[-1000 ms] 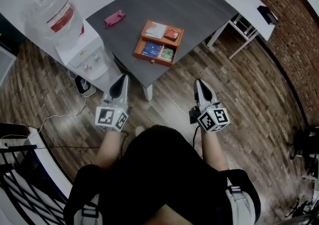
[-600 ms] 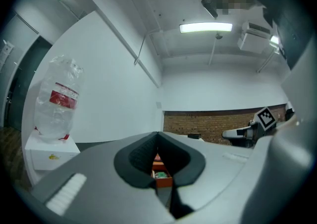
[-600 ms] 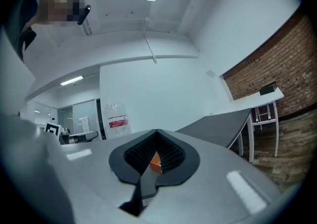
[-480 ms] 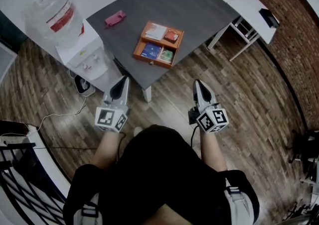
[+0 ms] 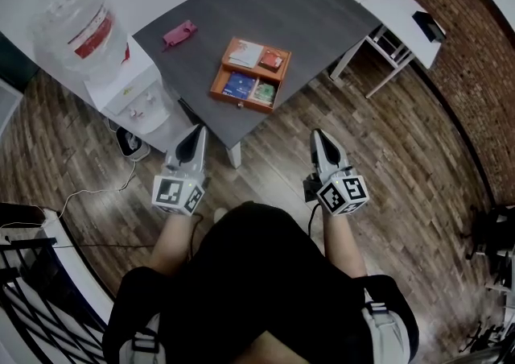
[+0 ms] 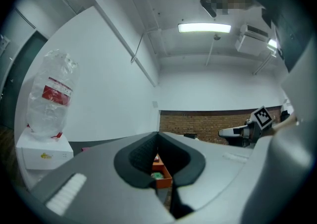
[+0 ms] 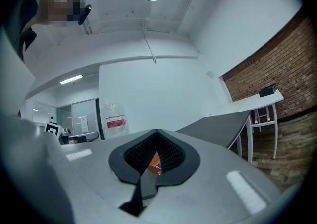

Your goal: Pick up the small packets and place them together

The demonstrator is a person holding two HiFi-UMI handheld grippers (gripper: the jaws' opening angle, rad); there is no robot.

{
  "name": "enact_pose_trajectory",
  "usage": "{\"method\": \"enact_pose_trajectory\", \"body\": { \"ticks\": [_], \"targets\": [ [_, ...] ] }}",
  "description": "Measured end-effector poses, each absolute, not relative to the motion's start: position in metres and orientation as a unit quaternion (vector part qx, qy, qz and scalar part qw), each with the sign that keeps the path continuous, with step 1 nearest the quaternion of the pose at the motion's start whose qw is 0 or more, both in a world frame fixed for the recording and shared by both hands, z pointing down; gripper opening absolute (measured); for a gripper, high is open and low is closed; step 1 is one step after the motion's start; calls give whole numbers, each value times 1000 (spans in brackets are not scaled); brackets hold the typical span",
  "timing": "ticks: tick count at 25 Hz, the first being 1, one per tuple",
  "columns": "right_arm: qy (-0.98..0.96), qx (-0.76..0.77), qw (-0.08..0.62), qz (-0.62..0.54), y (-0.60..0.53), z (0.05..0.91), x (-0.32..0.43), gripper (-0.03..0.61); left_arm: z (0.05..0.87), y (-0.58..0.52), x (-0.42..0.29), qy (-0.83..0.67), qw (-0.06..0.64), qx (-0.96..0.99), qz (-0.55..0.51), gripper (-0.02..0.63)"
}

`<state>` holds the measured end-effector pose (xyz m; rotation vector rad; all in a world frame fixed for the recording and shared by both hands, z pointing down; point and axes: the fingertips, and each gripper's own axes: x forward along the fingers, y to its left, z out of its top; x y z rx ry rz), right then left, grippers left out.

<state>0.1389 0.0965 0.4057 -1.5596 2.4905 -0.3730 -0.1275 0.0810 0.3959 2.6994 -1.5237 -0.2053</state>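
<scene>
- Your left hand-held gripper (image 5: 198, 127) is clenched on nothing. Its jaws meet at the tips, and it hangs over the wooden floor (image 5: 273, 153), short of the bench (image 5: 306, 0).
- Your right hand-held gripper (image 5: 315, 134) is clenched and empty too. It is level with the left one and well apart from it, also over the floor.
- The small packets lie in an orange tray (image 5: 222, 72) with four compartments, near the bench edge that faces you.
- The far compartments hold a pale packet (image 5: 246, 54) and a red packet (image 5: 272, 59). The near ones hold a blue packet (image 5: 239, 84) and a green packet (image 5: 264, 93).
- Neither hand-held gripper touches the tray or any packet; both point toward the bench.
- In the left gripper view, a slice of the orange tray shows through the slit below the closed tips. The right gripper view shows an orange and blue sliver in the same way.
- A pink object (image 5: 179, 32) lies on the bench, apart from the tray, on the side nearer the water dispenser (image 5: 129, 93).
- The dispenser stands just beside the bench's left end with a clear bottle (image 5: 76, 20) on top.
- A white table (image 5: 394, 0) stands past the bench on your right, by a brick wall (image 5: 475, 56).
</scene>
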Motion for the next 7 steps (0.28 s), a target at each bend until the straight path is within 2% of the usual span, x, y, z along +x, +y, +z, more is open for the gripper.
{"method": "enact_pose_trajectory", "body": {
  "ticks": [7],
  "targets": [
    [839, -522, 88, -128, 95, 408, 138, 1, 402, 81, -124, -488, 25, 870, -62, 0]
  ]
}}
